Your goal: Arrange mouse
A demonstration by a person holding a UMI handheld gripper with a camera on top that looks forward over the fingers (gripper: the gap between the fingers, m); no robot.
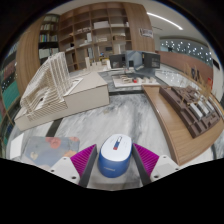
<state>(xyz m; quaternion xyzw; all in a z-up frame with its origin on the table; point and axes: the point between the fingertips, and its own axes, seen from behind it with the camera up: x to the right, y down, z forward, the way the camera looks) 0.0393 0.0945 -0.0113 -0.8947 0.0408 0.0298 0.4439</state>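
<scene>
A blue and white computer mouse (pixel 113 154) sits between the two fingers of my gripper (pixel 113 158), nose pointing away from me. The left pad (pixel 86 158) and the right pad (pixel 142 157) both press on its sides, so the gripper is shut on it. The grey marbled tabletop (pixel 120 120) lies below and ahead. The underside of the mouse is hidden, so I cannot tell whether it touches the table.
A pinkish flat mat (pixel 48 150) lies on the table left of the fingers. A large white architectural model (pixel 60 92) stands at the left, and a wooden model (pixel 188 110) at the right. Monitors (pixel 130 62) and shelves (pixel 95 30) are beyond.
</scene>
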